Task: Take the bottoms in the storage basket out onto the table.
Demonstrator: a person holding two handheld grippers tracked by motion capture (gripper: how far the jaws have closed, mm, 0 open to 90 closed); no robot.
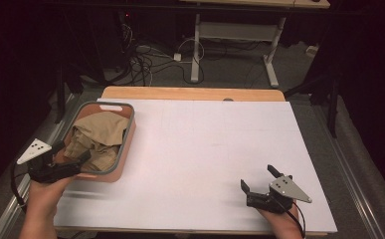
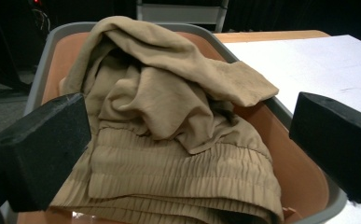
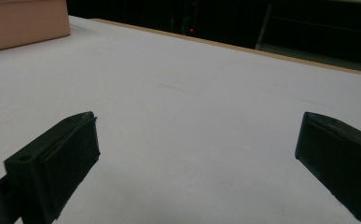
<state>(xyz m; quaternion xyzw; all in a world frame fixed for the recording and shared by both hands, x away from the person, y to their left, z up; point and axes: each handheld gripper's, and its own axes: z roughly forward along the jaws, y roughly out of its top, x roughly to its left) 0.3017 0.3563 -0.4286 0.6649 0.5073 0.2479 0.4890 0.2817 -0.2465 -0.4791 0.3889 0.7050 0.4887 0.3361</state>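
A crumpled tan garment (image 1: pixel 98 139) with a gathered elastic band lies heaped in an orange basket (image 1: pixel 127 144) with a grey rim, at the table's left. In the left gripper view the tan garment (image 2: pixel 169 121) fills the basket (image 2: pixel 304 182), one fold draped over the rim. My left gripper (image 1: pixel 72 153) hovers at the basket's near end, jaws open over the cloth, holding nothing; its fingertips (image 2: pixel 43 144) flank the garment. My right gripper (image 1: pixel 259 179) rests open and empty above the white table top near the front right.
A white sheet (image 1: pixel 205 149) covers the table, with a wooden edge (image 1: pixel 190 93) at the far side. In the right gripper view the basket's orange wall (image 3: pixel 24 23) stands at upper left. Cables and a desk frame (image 1: pixel 196 50) lie on the floor beyond.
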